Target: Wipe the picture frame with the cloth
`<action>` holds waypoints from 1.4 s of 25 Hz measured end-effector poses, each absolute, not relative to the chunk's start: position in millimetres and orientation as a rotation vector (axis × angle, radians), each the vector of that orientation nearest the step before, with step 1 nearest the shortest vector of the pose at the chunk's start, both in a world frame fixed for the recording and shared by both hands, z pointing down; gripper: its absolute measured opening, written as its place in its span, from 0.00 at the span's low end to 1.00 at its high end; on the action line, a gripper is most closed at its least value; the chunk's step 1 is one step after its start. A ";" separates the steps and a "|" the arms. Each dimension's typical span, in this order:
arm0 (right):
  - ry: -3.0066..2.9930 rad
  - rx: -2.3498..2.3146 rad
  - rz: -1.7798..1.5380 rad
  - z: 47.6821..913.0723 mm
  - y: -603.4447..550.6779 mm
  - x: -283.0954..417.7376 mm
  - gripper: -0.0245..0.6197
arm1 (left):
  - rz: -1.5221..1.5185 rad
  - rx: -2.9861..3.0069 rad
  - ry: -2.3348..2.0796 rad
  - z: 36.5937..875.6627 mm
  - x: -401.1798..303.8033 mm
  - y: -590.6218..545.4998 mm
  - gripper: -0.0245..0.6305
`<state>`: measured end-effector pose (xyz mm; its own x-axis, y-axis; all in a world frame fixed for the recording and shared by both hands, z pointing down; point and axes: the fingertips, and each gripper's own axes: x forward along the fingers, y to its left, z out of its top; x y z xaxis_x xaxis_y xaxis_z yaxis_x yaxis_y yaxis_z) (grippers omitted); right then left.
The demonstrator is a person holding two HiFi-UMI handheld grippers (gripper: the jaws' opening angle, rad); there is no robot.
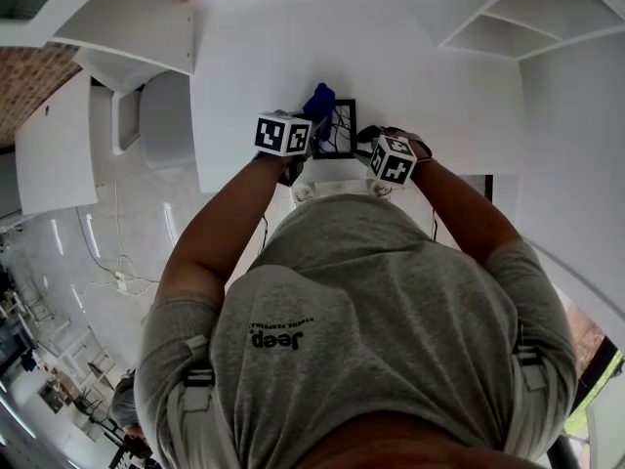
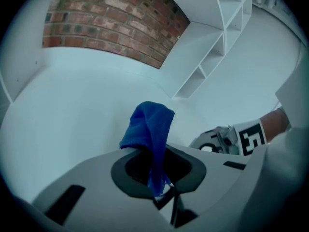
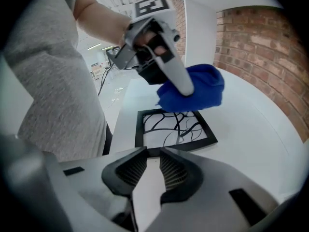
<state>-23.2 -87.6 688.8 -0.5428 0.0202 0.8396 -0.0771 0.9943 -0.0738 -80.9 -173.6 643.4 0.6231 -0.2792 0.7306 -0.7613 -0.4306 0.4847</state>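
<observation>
1. The frame (image 1: pixel 342 130) lies flat close to the near edge of the bench (image 1: pixel 254 47). Open white bench spreads beyond it and to both sides, with shelves (image 1: pixel 527 27) off to the right.
2. The only print I can read is "Jeep" on the person's grey shirt (image 1: pixel 391 291).
3. The left gripper (image 2: pixel 157 153) slants down, its jaws clenched on the cloth (image 2: pixel 152 124) over the frame's far edge. The right gripper (image 3: pixel 153 152) slants down at the frame's near edge, jaws apart and gripping nothing.
</observation>
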 end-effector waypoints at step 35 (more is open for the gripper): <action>-2.191 0.055 0.136 687.5 -88.3 -25.9 0.14 | 0.901 1.856 -0.627 681.6 -58.9 -84.6 0.12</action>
<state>-25.9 -88.3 687.5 -0.5843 0.0109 0.8115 -0.0899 0.9929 -0.0780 -58.9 -84.6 681.6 0.5977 -0.0403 0.8007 -0.7366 -0.4218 0.5286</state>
